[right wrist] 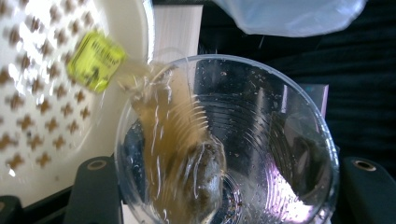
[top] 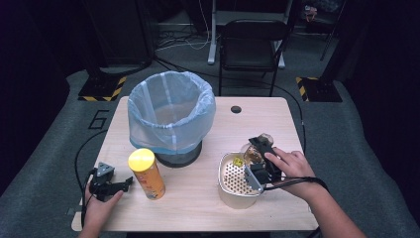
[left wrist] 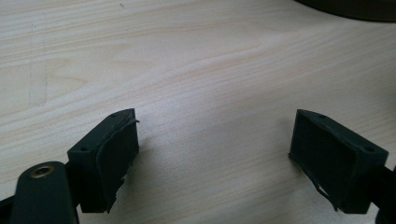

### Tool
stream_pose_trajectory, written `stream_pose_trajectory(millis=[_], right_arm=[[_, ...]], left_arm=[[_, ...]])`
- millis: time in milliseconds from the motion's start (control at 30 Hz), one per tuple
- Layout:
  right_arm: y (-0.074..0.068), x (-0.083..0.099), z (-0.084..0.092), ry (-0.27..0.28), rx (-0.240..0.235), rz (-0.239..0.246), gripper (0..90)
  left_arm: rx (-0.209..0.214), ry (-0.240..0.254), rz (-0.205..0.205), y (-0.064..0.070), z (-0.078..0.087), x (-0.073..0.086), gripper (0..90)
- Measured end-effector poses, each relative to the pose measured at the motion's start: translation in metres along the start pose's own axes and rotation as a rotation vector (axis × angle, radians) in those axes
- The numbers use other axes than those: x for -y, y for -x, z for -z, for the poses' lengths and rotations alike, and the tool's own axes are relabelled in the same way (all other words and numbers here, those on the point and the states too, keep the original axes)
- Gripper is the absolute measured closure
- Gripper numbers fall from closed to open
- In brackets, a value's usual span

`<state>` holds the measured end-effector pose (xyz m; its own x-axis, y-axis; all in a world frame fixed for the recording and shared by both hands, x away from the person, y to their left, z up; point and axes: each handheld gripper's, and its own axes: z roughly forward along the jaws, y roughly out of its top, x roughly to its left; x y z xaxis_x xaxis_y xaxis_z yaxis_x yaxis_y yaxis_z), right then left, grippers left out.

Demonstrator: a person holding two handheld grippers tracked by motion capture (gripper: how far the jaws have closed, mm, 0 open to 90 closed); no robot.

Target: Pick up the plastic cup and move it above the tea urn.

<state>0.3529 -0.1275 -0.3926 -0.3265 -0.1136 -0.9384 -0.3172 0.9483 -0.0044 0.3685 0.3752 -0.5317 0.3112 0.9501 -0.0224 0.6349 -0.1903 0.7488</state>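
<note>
- Overhead, high view: right gripper (top: 258, 157) pinches a clear cup (top: 255, 151), tipped over the strainer (top: 236, 179) near the table's (top: 198, 203) front right. Risk: a steeper tilt may send tea past the rim onto the wood. Bin (top: 171, 116) stands behind; can (top: 146, 173) upright, near the left gripper (top: 115, 187), which rests on the table.
- Left gripper view: jaws spread wide, nothing between, over bare table (left wrist: 201, 60). Risk: a sweep sideways could topple the can.
- Right gripper view: cup (right wrist: 261, 121) held between the jaws, tea pouring; teabag (right wrist: 201, 172) inside, yellow tag (right wrist: 95, 59) hanging over the strainer (right wrist: 42, 116). Risk: thin cup wall may buckle or slip under squeeze; teabag may drop out and splash.
</note>
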Motion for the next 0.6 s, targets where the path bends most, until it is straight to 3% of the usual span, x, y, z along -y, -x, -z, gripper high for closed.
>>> stream_pose_trajectory(millis=[200,233,267,300,500,567,600], right_arm=[[-0.015,-0.013,-0.001,-0.086,0.090,0.342,36.1],[-0.018,-0.014,0.000,-0.105,0.105,0.376,36.1],[-0.016,-0.017,-0.001,-0.098,0.121,0.482,36.1],[-0.017,-0.019,-0.001,-0.098,0.128,0.522,36.1],[-0.025,-0.019,0.002,-0.143,0.182,0.603,35.9],[-0.029,-0.018,0.001,-0.122,0.143,0.552,35.9],[-0.026,-0.020,0.003,-0.139,0.164,0.591,35.9]], left_arm=[[0.000,0.001,0.000,0.000,0.000,0.000,15.0],[0.000,0.000,0.000,0.000,0.000,0.000,15.1],[0.000,0.000,0.000,0.000,0.000,0.000,15.1],[0.000,0.000,0.000,0.000,0.000,0.000,15.1],[0.000,0.000,0.000,0.000,0.000,0.000,15.0],[0.000,0.000,0.000,0.000,0.000,0.000,15.1],[0.000,0.000,0.000,0.000,0.000,0.000,15.0]])
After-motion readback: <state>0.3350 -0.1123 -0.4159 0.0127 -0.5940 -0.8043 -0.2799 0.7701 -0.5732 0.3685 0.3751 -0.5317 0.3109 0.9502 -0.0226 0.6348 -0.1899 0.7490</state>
